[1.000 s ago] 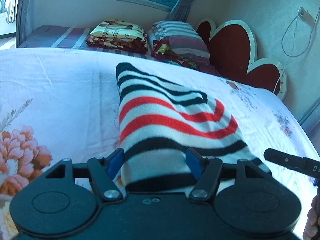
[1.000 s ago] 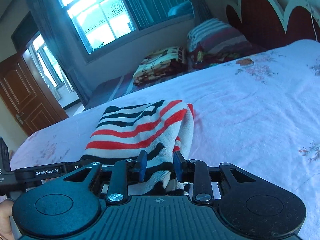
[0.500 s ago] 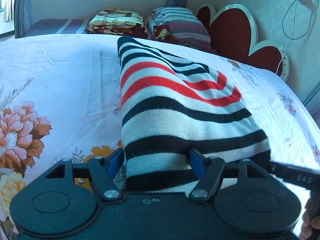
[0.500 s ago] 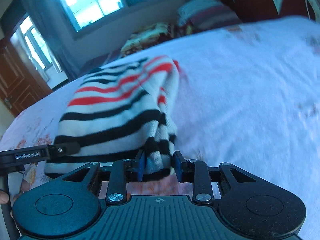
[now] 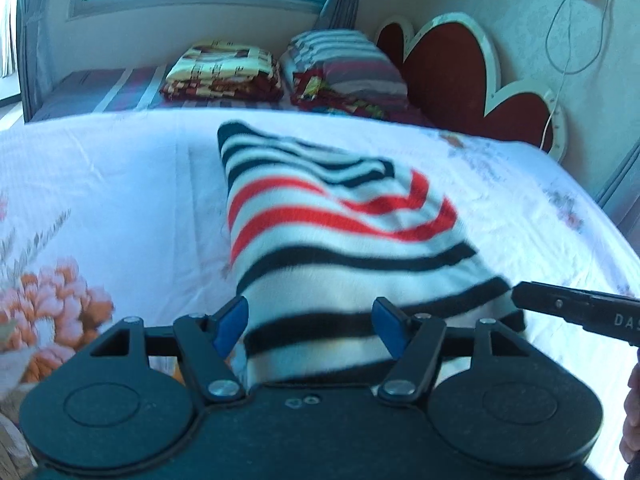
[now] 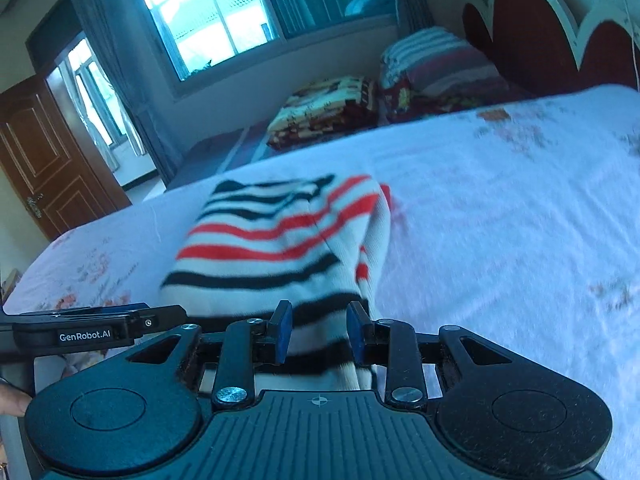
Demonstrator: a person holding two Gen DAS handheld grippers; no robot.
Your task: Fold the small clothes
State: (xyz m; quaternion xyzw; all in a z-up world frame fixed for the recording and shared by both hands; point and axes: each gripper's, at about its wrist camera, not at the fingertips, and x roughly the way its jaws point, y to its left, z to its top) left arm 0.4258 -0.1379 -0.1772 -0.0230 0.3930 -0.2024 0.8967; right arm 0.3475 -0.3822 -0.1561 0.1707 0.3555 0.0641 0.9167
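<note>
lying on the white flowery sheet (image 5: 120, 184) of the bed, the striped sweater (image 5: 344, 232) has its near end lifted by both claws. half a second ago the sweater filled more of both views and reached up close to the pillows; now it looks smaller and lower, much like it did a second ago, and more white sheet shows past its far edge.

the left claw (image 5: 308, 320) has its blue pads wide apart on the two sides of the sweater's near hem, and its jaws are closing a little. the cloth fills the gap from the left pad (image 5: 230, 322) to the right one, so it looks pinched across a wide bunch.

the right claw (image 6: 320, 328) has its pads closer together, pinching the near right corner of the sweater, the same as before.

the two claws sit side by side, with the tip of each one poking into the other's view, just beside the hem.

the sweater's left edge is straight. its right edge droops over in a fold. to the left and right of it the sheet is bare. far off, a folded blanket (image 5: 224, 70) and a striped pillow (image 5: 344, 60) sit by the red headboard (image 5: 452, 68).
</note>
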